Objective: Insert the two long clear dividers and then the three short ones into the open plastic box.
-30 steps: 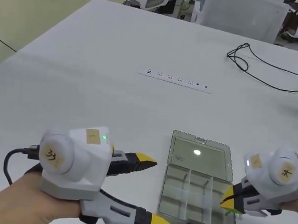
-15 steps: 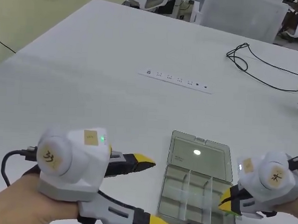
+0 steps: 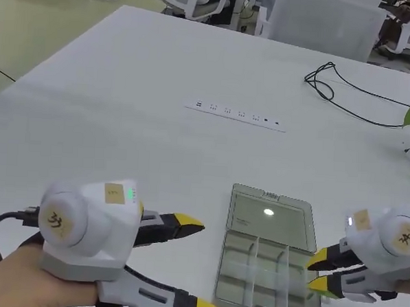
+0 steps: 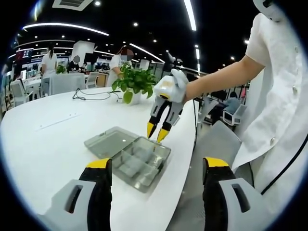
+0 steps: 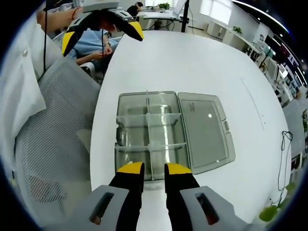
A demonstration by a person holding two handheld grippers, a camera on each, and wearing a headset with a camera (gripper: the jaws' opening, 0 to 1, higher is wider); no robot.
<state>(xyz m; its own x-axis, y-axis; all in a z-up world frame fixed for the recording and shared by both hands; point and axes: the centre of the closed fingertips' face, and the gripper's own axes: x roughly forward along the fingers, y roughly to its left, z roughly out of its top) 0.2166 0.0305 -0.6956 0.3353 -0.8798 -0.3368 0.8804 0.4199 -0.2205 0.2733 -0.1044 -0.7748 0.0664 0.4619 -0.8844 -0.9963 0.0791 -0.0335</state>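
Hovering at the right-hand end of the plastic box [image 3: 224, 264], the right gripper [image 3: 320, 272] points its yellow tips down at the tray wall. Its jaws are parted only narrowly, and I can make out nothing between them. A clear piece would be hard to see there, so I cannot rule one out. The box sits on the white table [image 3: 157, 144] with its lid [image 3: 270, 215] folded flat on the far side of the tray. The left gripper [image 3: 199, 267] is held well off to the left of the box, jaws spread wide and empty. In the right gripper view the dividers [image 5: 147, 130] already form a grid inside the tray: one line runs parallel to the hinge and two cross it. They are transparent and glare off each other, so there may be more than I can count. My judgement is that the task is in its late part, with the walls mostly seated and the right gripper placed to settle or check the end nearest it. The next move probably calls for a small, straight descent onto a divider's top edge, pressing it home in its slots without tipping its neighbours. The free left gripper could steady the box's left wall so that the light tray does not slide.
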